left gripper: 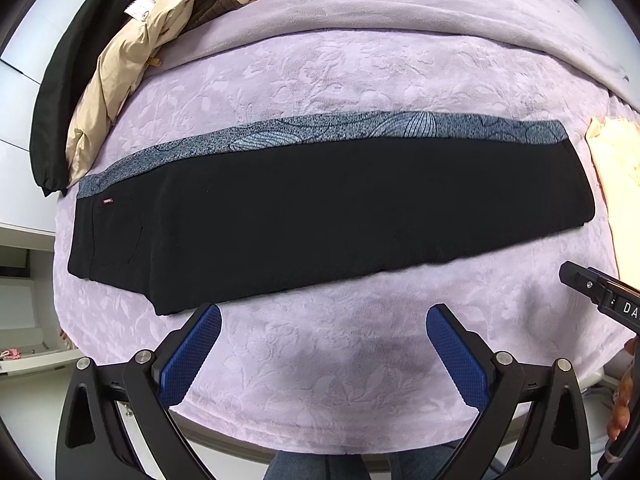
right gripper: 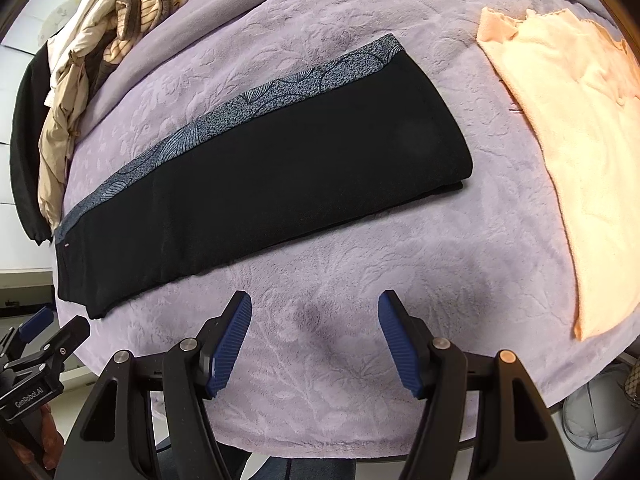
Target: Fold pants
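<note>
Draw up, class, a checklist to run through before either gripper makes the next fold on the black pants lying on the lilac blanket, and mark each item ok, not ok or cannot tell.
1. Left gripper open, holding nothing: ok.
2. Right gripper open, holding nothing: ok.
3. Black pants lie flat in a long strip, legs stacked, patterned grey band along the far edge: ok.
4. Bare lilac blanket between fingers and pants: ok.
5. Peach cloth apart from the cuff end: ok.
6. Heap of clothes close to the waist end; touching it or not: cannot tell.
</note>
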Motion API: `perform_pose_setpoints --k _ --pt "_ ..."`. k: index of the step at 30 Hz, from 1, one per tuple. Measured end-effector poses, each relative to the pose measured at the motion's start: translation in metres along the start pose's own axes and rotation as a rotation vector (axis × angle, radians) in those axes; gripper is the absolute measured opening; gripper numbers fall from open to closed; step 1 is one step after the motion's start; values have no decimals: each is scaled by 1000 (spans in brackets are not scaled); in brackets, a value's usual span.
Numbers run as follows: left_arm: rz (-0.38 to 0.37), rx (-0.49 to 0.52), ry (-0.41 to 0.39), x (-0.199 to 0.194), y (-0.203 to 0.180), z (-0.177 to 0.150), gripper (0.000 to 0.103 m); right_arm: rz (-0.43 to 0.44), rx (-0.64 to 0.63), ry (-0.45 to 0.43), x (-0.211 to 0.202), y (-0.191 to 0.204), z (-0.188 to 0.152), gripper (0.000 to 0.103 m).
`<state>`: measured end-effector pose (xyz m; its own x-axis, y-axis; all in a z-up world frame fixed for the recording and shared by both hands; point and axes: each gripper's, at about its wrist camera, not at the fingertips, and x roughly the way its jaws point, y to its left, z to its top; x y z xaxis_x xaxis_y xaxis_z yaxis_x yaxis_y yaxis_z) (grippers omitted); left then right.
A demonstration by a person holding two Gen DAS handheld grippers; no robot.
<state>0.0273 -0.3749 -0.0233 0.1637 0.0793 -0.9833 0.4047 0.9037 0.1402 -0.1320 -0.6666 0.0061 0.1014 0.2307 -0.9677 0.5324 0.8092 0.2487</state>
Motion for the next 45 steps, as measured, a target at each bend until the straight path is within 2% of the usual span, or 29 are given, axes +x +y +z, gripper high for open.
perform_pose_setpoints --k 9,12,19,21,22,28,30,31,32,34,38,41,42,44,45 --pt "-40 -26 -80 -18 -6 34 103 -30 5 -138 -38 -32 39 70" --pt "-49 -43 -90 -11 -9 46 103 -43 19 -181 -52 -48 54 70" --pt "-44 -65 -48 23 -14 50 103 35 112 -156 -33 -76 57 69" --pt "-40 -62 -34 33 -16 48 103 78 159 -131 -20 -85 49 62" --pt "-42 -60 -25 39 -16 48 103 120 190 -117 -11 -90 45 54" --pt "-28 -36 14 70 -25 48 103 250 326 -120 22 -108 35 46" --pt "-18 -36 32 78 -27 49 103 291 379 -132 30 -114 37 33" --pt "-20 -38 37 80 -28 49 103 296 406 -134 33 -117 38 21" --pt "-22 -38 36 80 -29 49 103 286 426 -140 33 -119 39 14" --pt "-21 -23 22 78 -31 49 103 311 431 -171 29 -119 38 10" --pt "0 -4 50 88 -32 46 103 295 421 -170 31 -117 36 10" --pt "-11 -22 58 89 -29 43 103 355 478 -143 38 -124 32 14" --pt "-12 -18 50 88 -29 42 103 383 473 -139 37 -124 31 18" --pt "-5 -4 45 87 -31 42 103 421 443 -135 35 -120 26 36" --pt "-7 1 45 87 -32 43 103 443 419 -124 36 -116 25 40"
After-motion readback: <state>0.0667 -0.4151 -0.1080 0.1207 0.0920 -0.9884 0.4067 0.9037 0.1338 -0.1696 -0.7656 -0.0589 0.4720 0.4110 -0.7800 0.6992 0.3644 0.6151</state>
